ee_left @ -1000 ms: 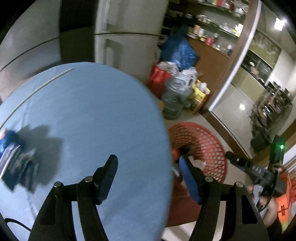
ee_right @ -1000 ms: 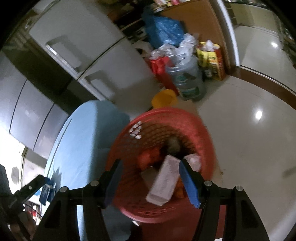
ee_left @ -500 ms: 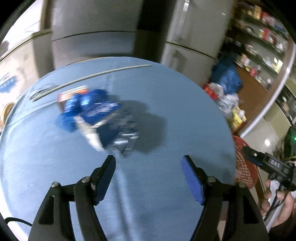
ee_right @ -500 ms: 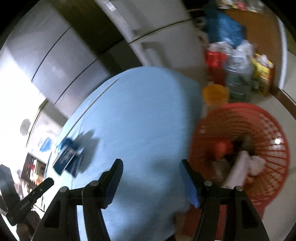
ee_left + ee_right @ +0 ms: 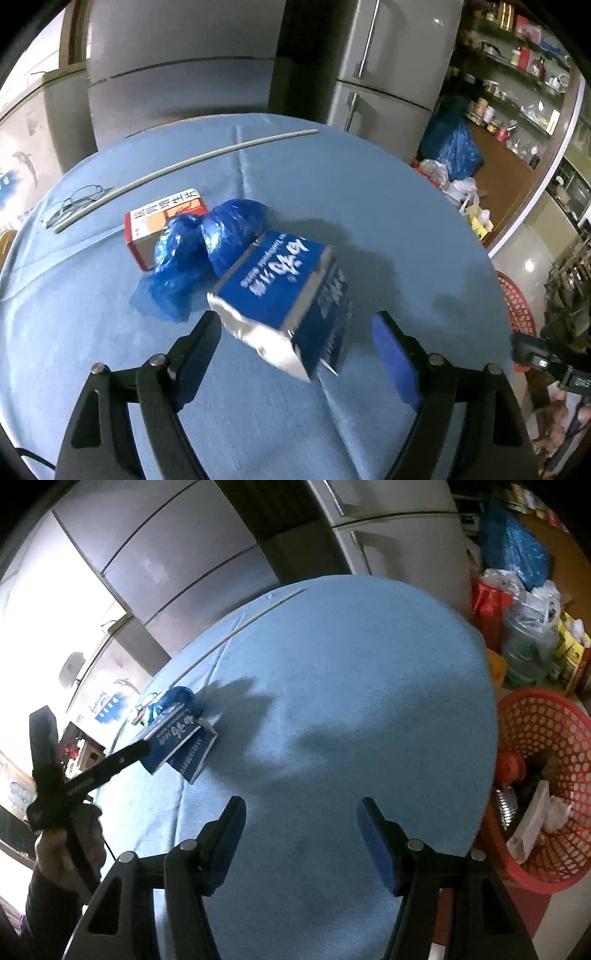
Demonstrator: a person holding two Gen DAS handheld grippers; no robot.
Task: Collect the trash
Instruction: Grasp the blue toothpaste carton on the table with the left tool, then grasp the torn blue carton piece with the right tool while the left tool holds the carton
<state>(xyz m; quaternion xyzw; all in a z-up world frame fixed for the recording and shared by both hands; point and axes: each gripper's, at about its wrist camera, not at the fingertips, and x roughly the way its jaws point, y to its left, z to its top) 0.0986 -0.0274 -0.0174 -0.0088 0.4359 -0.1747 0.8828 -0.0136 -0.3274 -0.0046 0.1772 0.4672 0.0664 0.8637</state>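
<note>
A round table point(image 5: 369, 206) under a light blue cloth stands in front of grey refrigerator doors point(image 5: 177, 81), with shelves and bags on the floor off to the right. Toward the table's left edge sits a small cluster of trash. A blue carton point(image 5: 291, 295) with white lettering lies tipped on its side, its long axis running from the cluster toward the left gripper point(image 5: 295, 345), the torn silver end facing that gripper. Touching its far end are crumpled blue plastic covers point(image 5: 207, 247), and behind them a red and white box point(image 5: 162, 221) lies flat. A thin white rod point(image 5: 177, 168) stretches along the far edge, with eyeglasses point(image 5: 74, 201) beside its left end.

The left gripper's jaws are opening; the carton's near end sits between them, but the pads do not press on it. The right gripper point(image 5: 299, 843) is spread and empty over bare cloth near the table's near edge. The middle and right of the table are open cloth. A red mesh basket point(image 5: 535, 731) stands on the floor just past the right edge, already holding scraps.
</note>
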